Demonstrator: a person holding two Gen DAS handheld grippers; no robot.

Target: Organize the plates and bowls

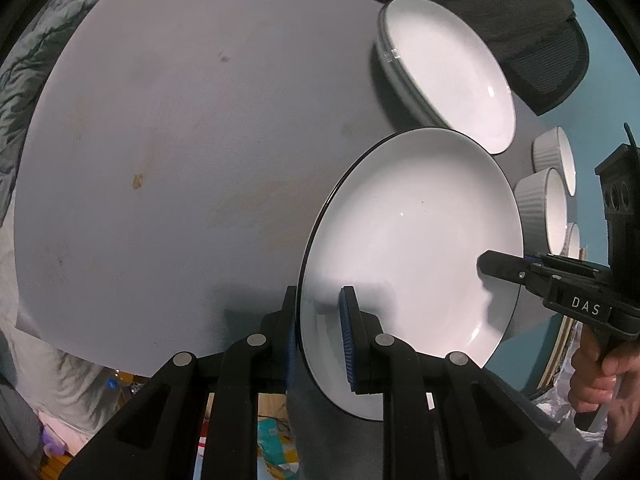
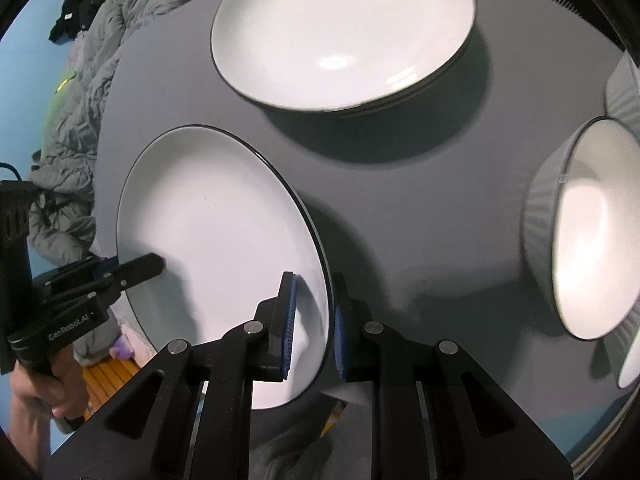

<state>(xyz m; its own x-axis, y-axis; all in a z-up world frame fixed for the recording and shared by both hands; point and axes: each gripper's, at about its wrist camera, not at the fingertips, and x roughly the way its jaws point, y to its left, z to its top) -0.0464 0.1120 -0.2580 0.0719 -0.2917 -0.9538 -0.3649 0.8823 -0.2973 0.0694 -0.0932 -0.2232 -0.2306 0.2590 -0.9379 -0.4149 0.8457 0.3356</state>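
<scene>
A white plate with a dark rim (image 1: pixel 412 240) (image 2: pixel 216 220) hangs tilted above the grey table (image 1: pixel 180 140), held from both sides. My left gripper (image 1: pixel 318 300) is shut on its left rim, one blue pad on top and one beneath. My right gripper (image 2: pixel 314 284) is shut on the opposite rim. Each gripper also shows in the other's view: the right gripper (image 1: pixel 492 264) and the left gripper (image 2: pixel 154 264), both clamped on the edge. A stack of matching plates (image 1: pixel 448 68) (image 2: pixel 340 32) rests on the table just beyond.
Several white ribbed bowls (image 1: pixel 544 196) (image 2: pixel 580 232) stand along the table's right edge. A dark office chair (image 1: pixel 540 40) sits behind the stack. A grey duvet (image 2: pixel 80 92) lies past the table's left side. A person's hand (image 1: pixel 600 368) grips the right handle.
</scene>
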